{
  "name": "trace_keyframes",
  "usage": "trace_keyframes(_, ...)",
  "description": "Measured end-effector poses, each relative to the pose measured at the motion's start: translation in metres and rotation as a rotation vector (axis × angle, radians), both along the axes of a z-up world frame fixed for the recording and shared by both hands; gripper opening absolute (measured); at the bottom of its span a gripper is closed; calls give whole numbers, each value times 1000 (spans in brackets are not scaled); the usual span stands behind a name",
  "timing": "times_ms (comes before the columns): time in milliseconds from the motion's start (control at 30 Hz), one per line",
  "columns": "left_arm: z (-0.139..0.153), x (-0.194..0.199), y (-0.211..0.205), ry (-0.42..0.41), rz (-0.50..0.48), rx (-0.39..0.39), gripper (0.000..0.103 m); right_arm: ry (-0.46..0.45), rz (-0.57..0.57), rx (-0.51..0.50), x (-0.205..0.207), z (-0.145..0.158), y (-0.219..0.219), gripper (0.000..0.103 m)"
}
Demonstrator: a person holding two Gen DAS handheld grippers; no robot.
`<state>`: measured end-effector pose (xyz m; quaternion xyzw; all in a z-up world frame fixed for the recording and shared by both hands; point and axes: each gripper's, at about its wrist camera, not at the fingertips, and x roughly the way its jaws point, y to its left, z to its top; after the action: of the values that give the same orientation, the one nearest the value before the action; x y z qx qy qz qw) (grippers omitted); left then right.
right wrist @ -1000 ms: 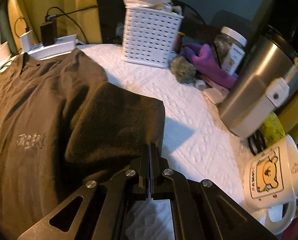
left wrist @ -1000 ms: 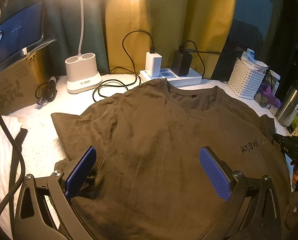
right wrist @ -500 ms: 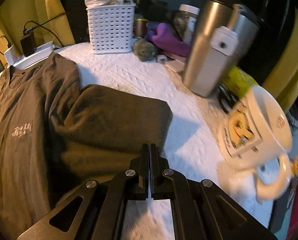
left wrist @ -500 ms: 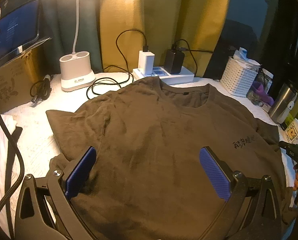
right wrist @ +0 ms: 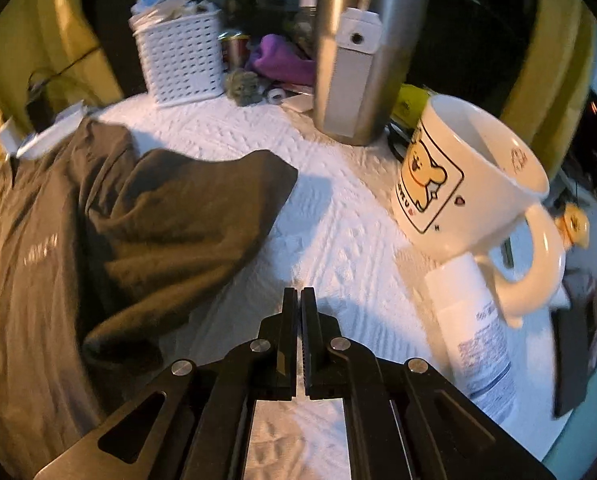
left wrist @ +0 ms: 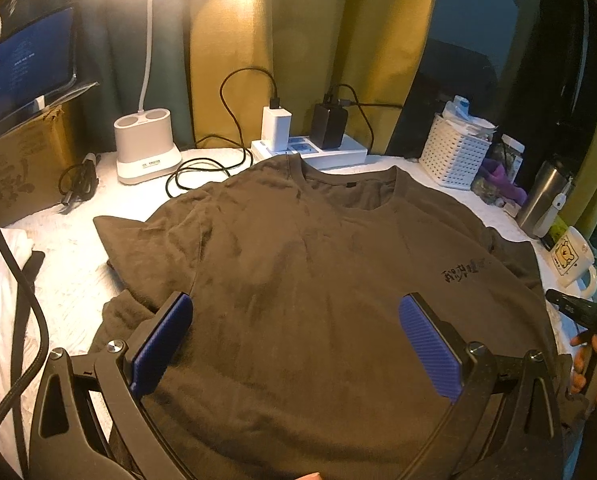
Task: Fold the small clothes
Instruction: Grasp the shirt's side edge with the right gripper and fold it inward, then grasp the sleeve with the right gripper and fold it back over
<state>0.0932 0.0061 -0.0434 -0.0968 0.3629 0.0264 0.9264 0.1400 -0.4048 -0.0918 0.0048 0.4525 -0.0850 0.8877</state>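
A dark olive T-shirt (left wrist: 318,272) lies flat, front up, on the white quilted cover (right wrist: 338,220), collar toward the back. My left gripper (left wrist: 294,304) hovers open above the shirt's lower half, its blue pads (left wrist: 166,340) wide apart and holding nothing. In the right wrist view the shirt's sleeve (right wrist: 202,200) lies spread to the left. My right gripper (right wrist: 299,294) is shut, with only a hairline gap and nothing between its fingers. It is over bare cover just right of the sleeve. The left wrist view shows that gripper's tip (left wrist: 558,300) at the shirt's right edge, held by a hand (left wrist: 596,364).
Close on the right stand a cream bear mug (right wrist: 470,184), a lying white bottle (right wrist: 474,340) and a steel tumbler (right wrist: 362,60). Behind them is a white basket (right wrist: 182,60). A power strip (left wrist: 310,152), lamp base (left wrist: 146,148) and cardboard box (left wrist: 18,168) line the back.
My right gripper has slid right, off the sleeve's edge onto bare cover and nearer the mug, and has rolled. The left gripper has stayed open over the shirt.
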Motion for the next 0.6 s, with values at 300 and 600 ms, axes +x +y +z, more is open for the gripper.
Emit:
trace_keyframes(300,5,-16,14,-32,13,-28,102,41,120,280,9,3,4,44)
trace_keyframes(600,8,-21,29,-42,45,-23,102,-68,55,209,35,39,3,103)
